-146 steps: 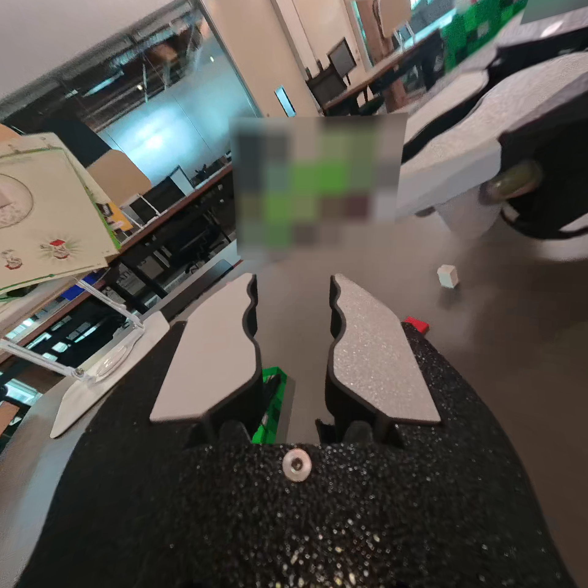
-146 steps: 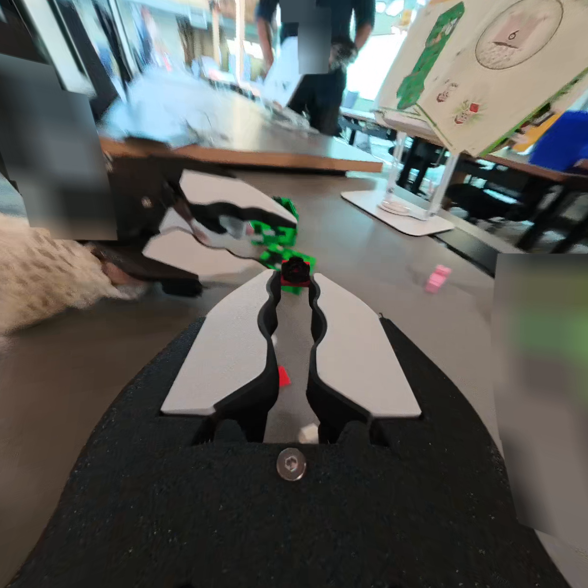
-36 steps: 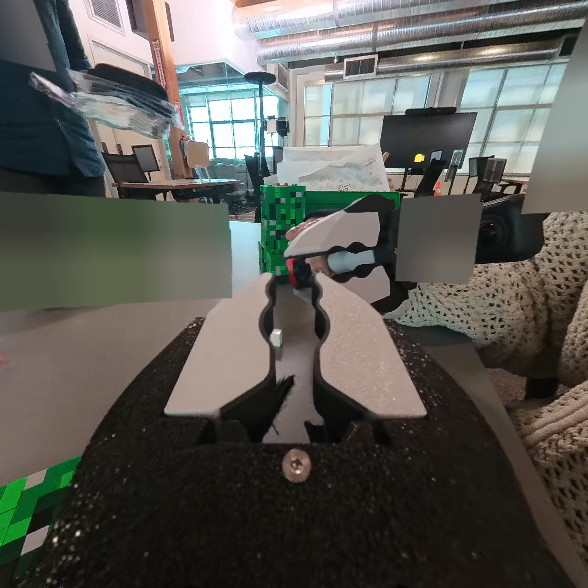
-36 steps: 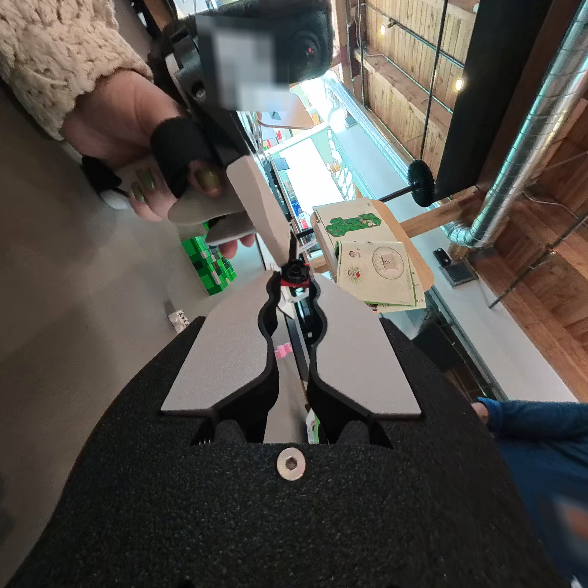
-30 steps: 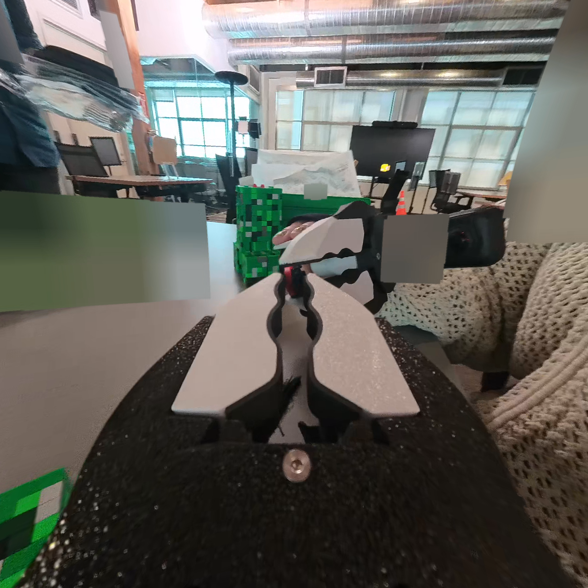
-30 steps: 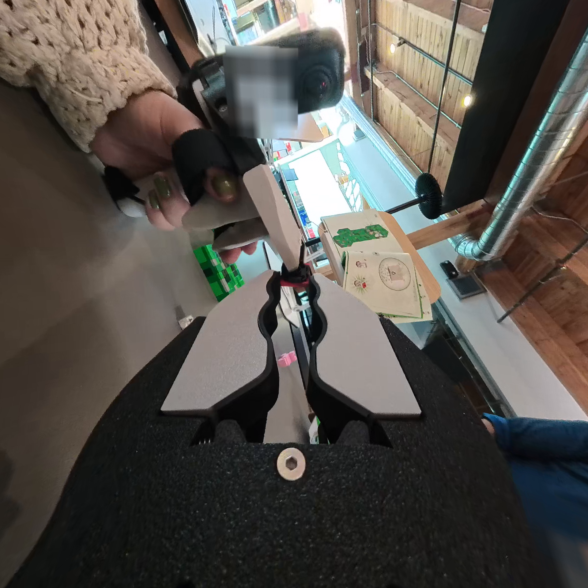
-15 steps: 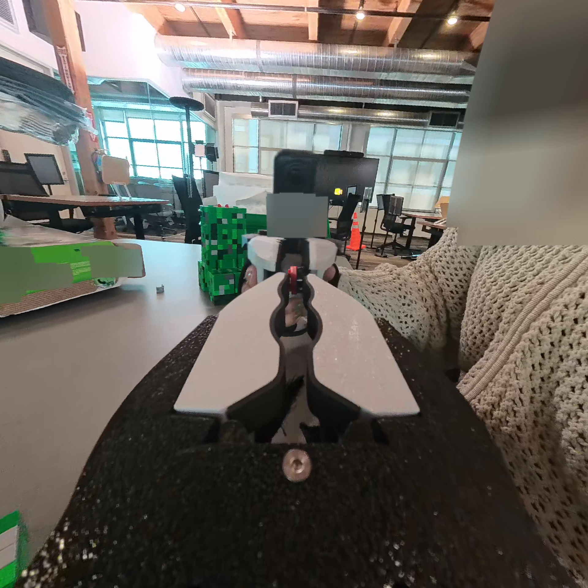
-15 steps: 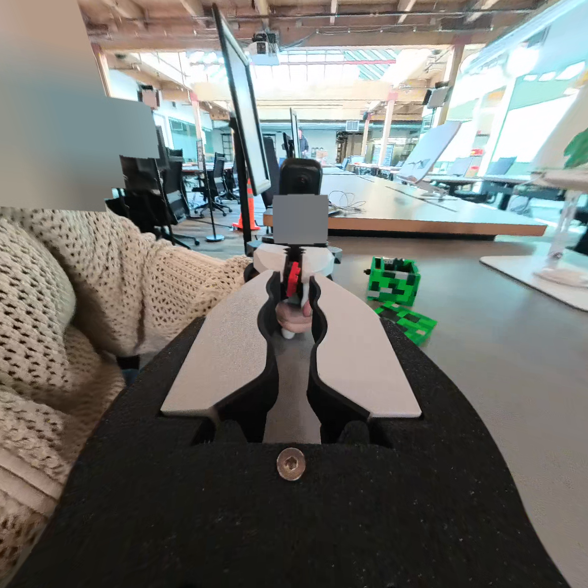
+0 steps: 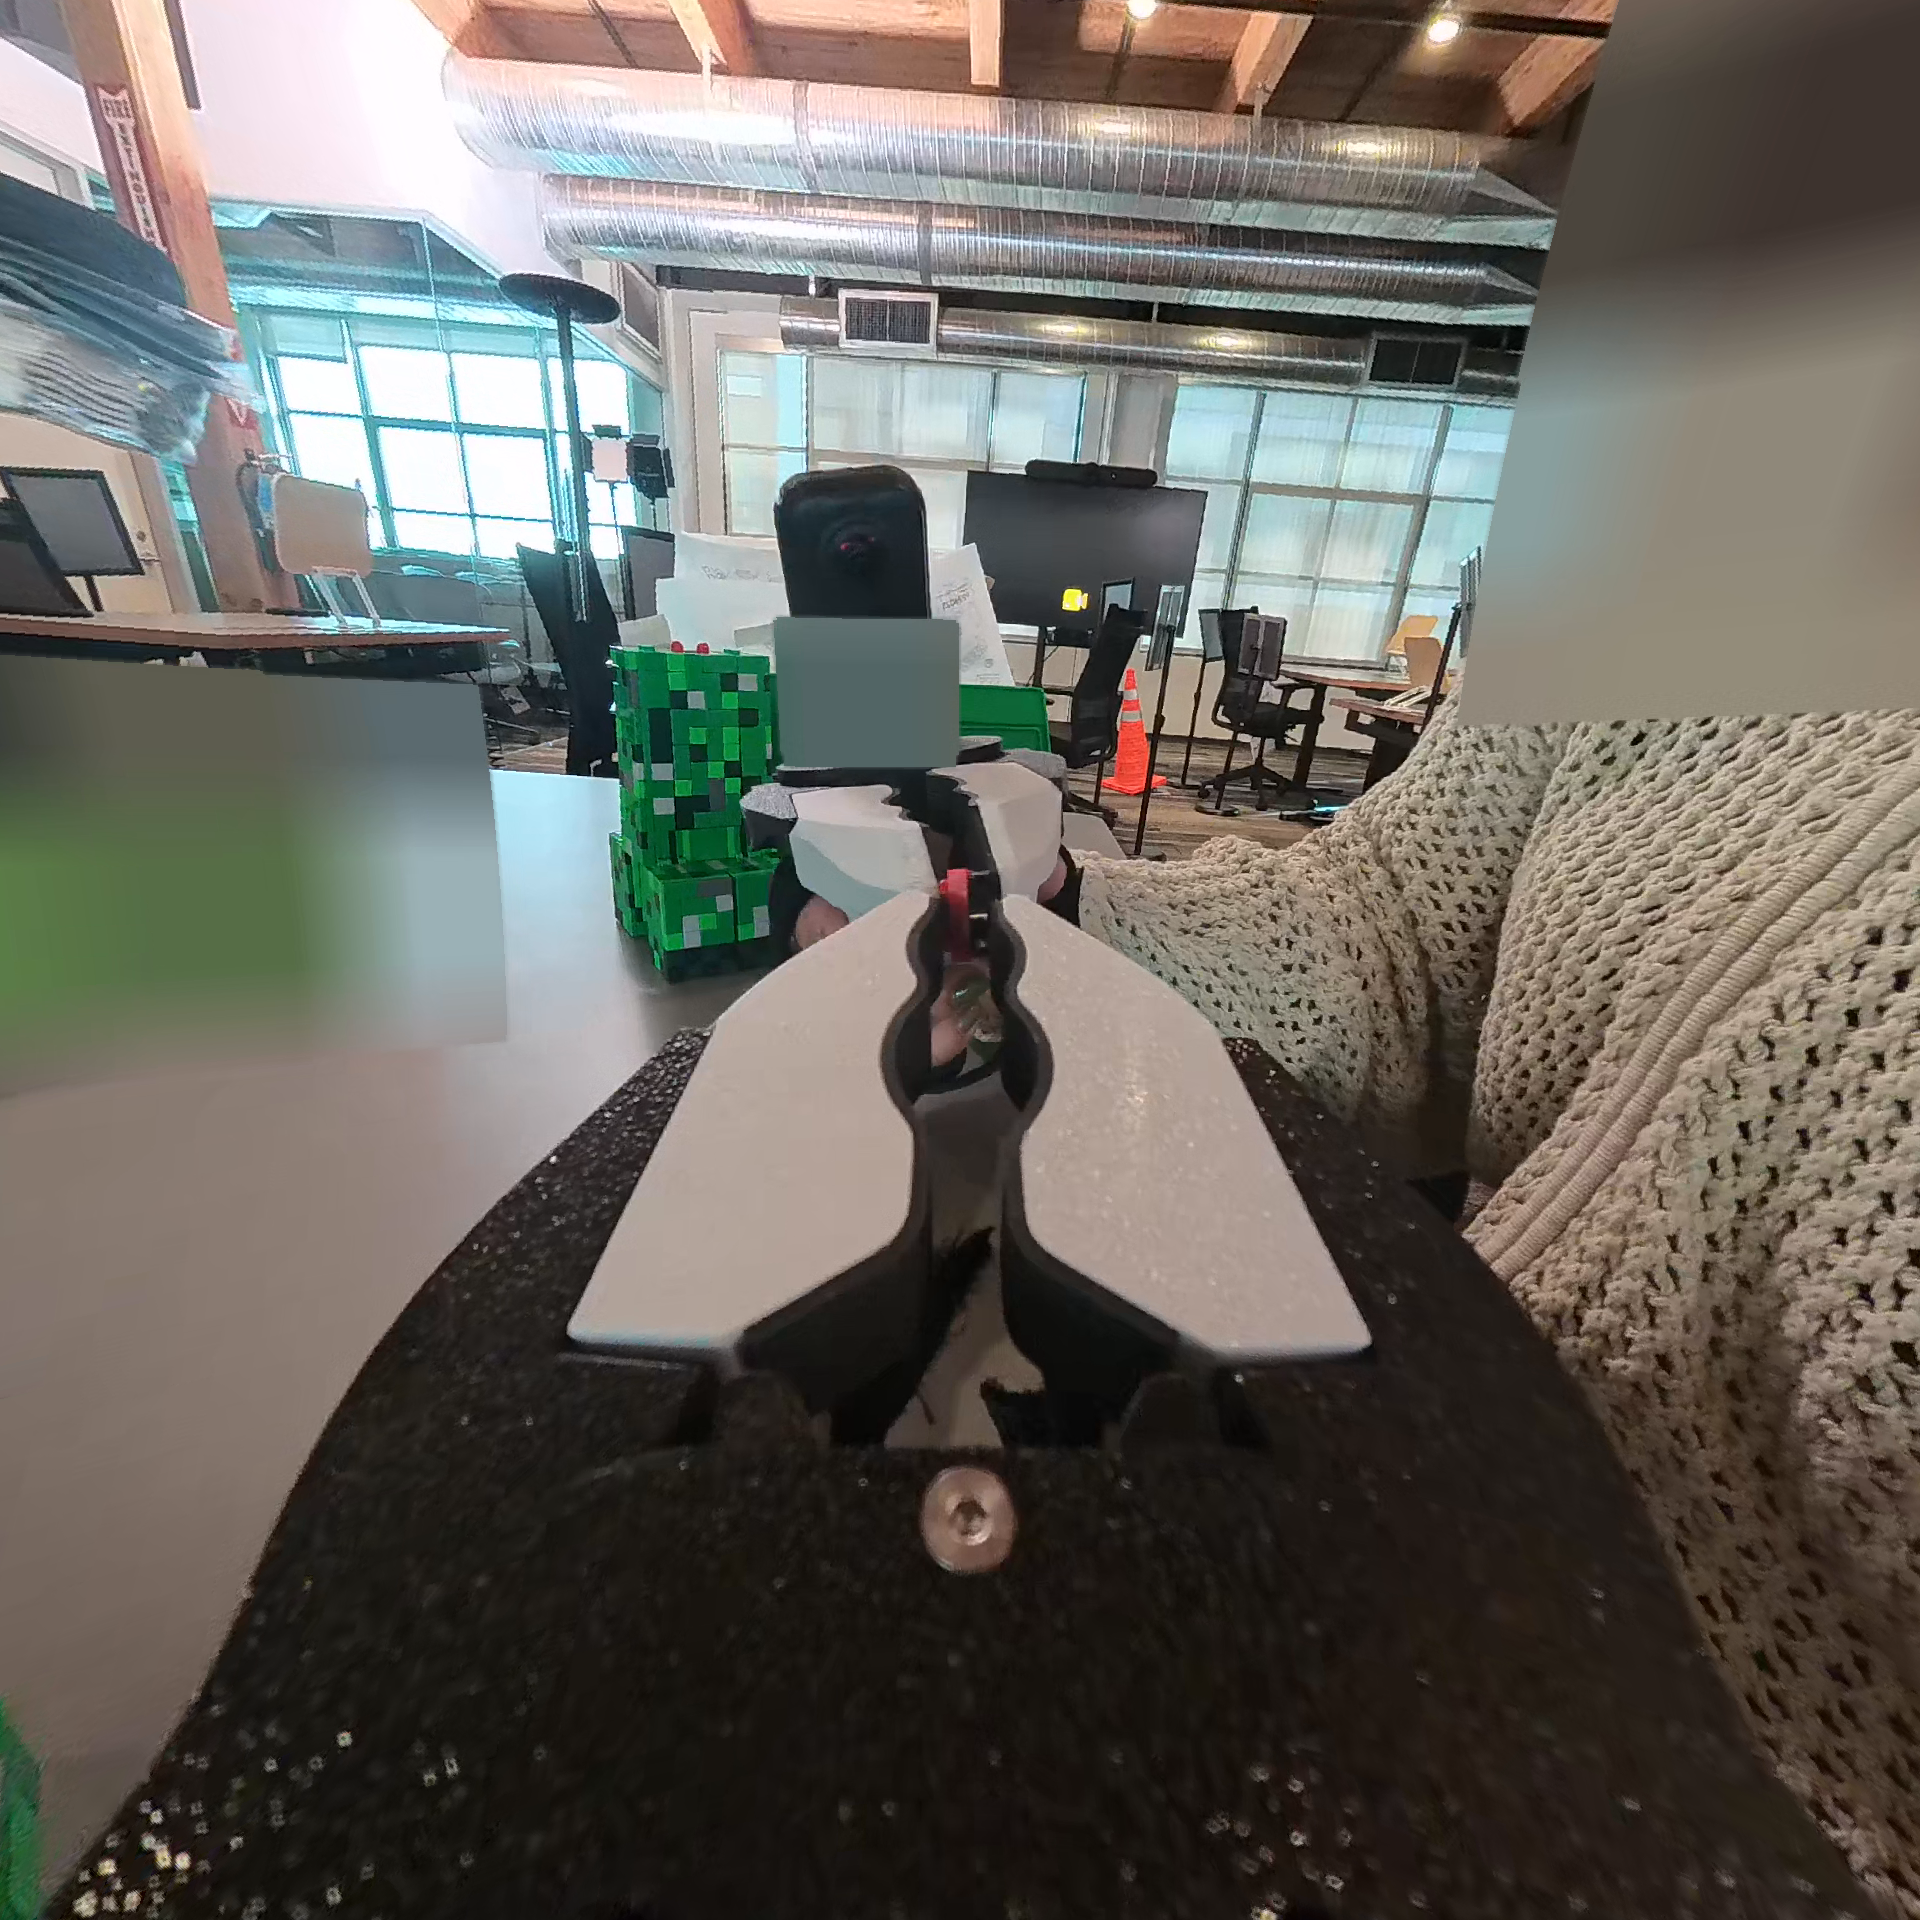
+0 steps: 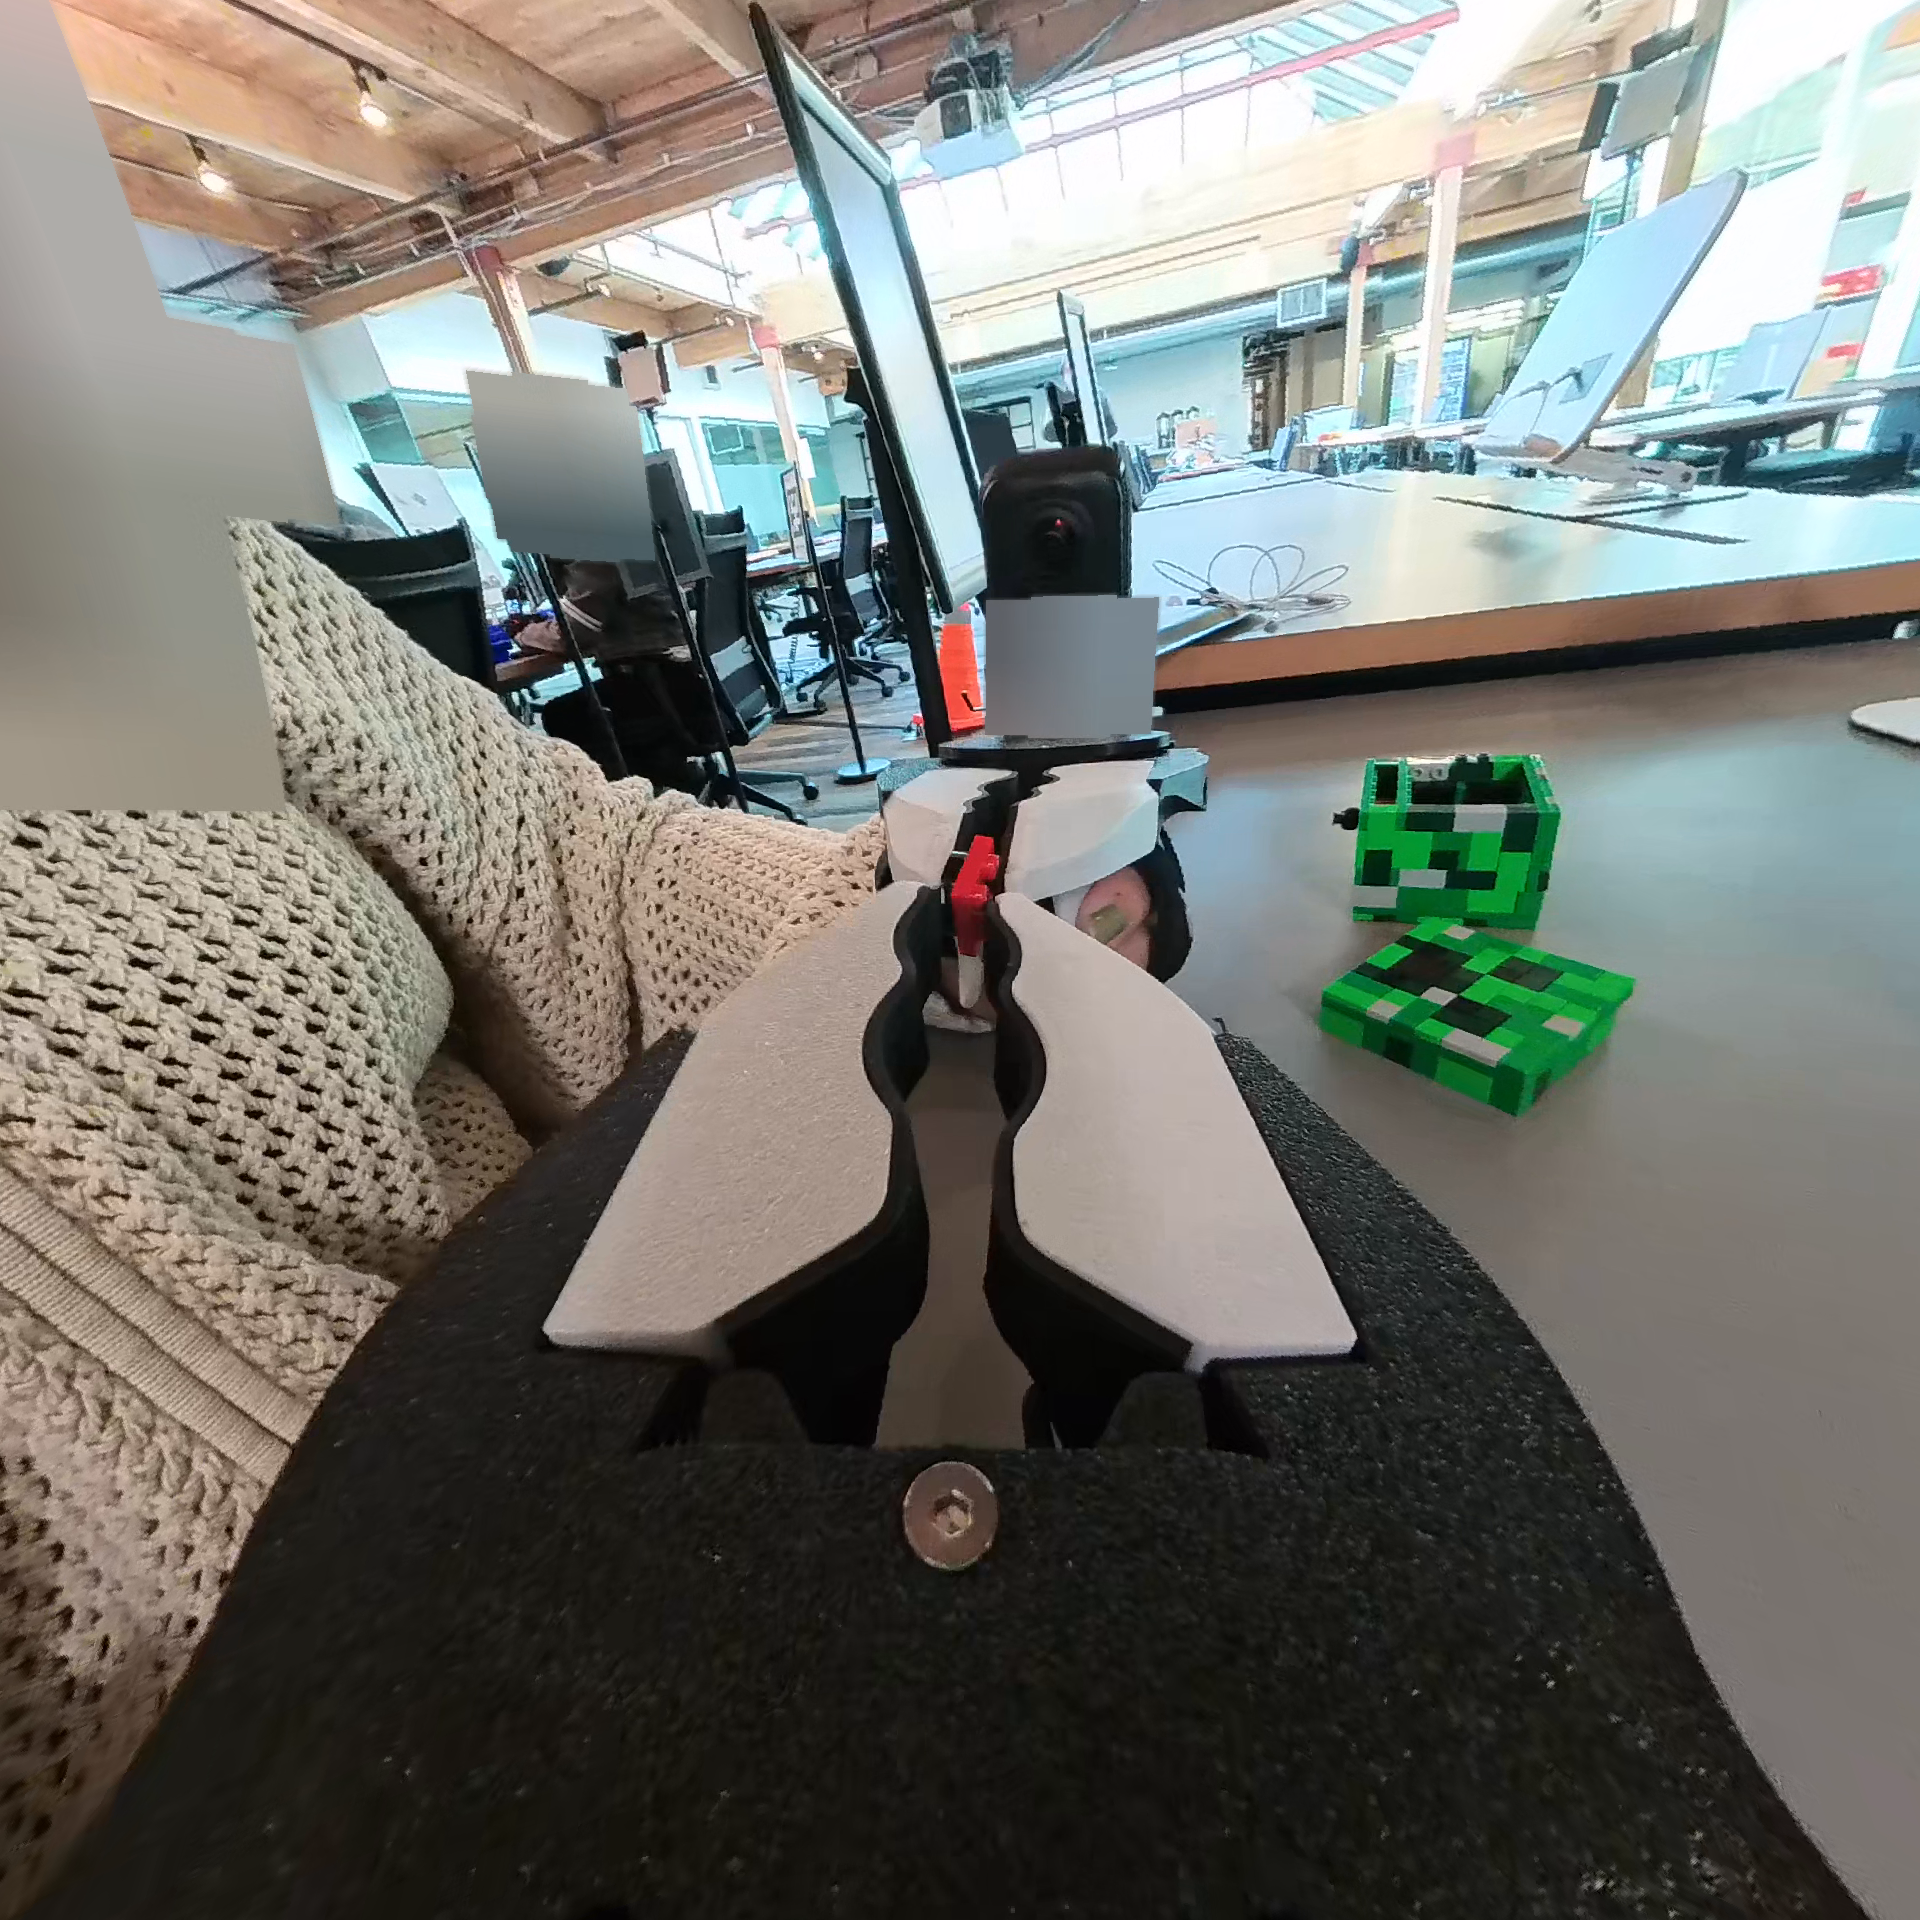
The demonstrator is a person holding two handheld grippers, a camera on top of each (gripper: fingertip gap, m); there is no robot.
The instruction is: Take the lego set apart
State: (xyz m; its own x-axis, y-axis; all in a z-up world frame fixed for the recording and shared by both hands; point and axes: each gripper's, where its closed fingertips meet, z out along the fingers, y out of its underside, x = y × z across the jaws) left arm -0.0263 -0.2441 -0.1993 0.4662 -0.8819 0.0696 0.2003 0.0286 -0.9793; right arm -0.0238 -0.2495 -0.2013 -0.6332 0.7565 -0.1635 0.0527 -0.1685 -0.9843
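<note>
Your two grippers meet tip to tip above the grey table (image 10: 1662, 1247), and between them sits a small red lego piece (image 10: 972, 902). The left gripper (image 9: 961, 914) has its jaws clenched on one end of the piece, and the right gripper (image 10: 961, 914) has its jaws clenched on the other. The piece's long axis looks upright, crosswise to both sets of fingers, so the pull apart probably runs straight back along each gripper.

Toward the table's far side stands the green pixel-patterned lego tower (image 9: 691, 810). The open green lego box (image 10: 1455, 852) and the flat green lego slab (image 10: 1475, 1013) lie well apart from the jaws. Your cream knitted sleeve (image 10: 260, 987) crowds the near side, so bare table offers more room.
</note>
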